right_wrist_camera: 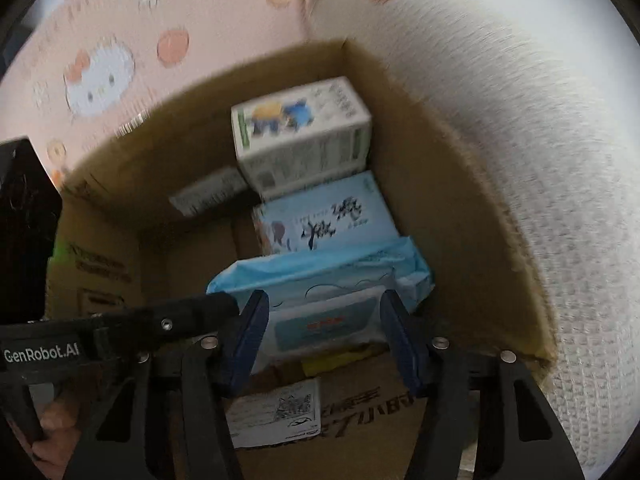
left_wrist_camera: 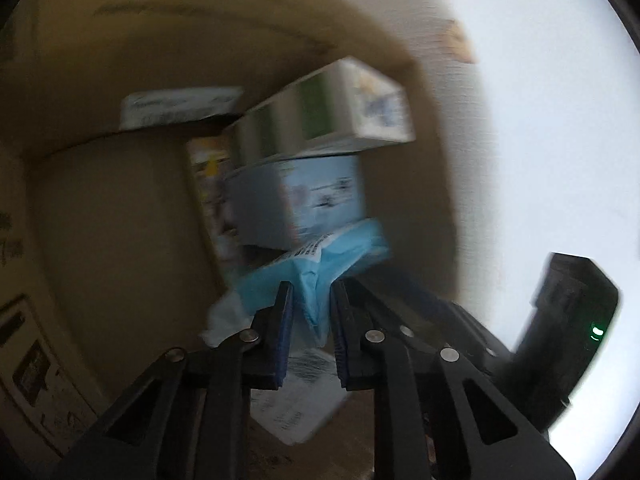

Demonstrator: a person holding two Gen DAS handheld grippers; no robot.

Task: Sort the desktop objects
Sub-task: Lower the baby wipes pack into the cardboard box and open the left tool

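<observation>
A light blue wet-wipes pack [right_wrist_camera: 320,280] lies inside a brown cardboard box [right_wrist_camera: 448,208], in front of a pale blue carton [right_wrist_camera: 324,216] and a white and green carton [right_wrist_camera: 300,136] stacked at the back. My left gripper [left_wrist_camera: 311,300] is shut on the crimped end flap of the pack [left_wrist_camera: 316,272]. Its finger [right_wrist_camera: 192,312] shows at the pack's left end in the right wrist view. My right gripper [right_wrist_camera: 324,320] is over the pack's near side, jaws apart on either side of the white lid label; contact is unclear.
A pink cartoon-cat cloth [right_wrist_camera: 100,72] lies beyond the box. A white knitted fabric [right_wrist_camera: 540,160] runs along the box's right wall. A white shipping label [right_wrist_camera: 276,412] is stuck on the near flap. Another label [left_wrist_camera: 176,108] is on the back wall.
</observation>
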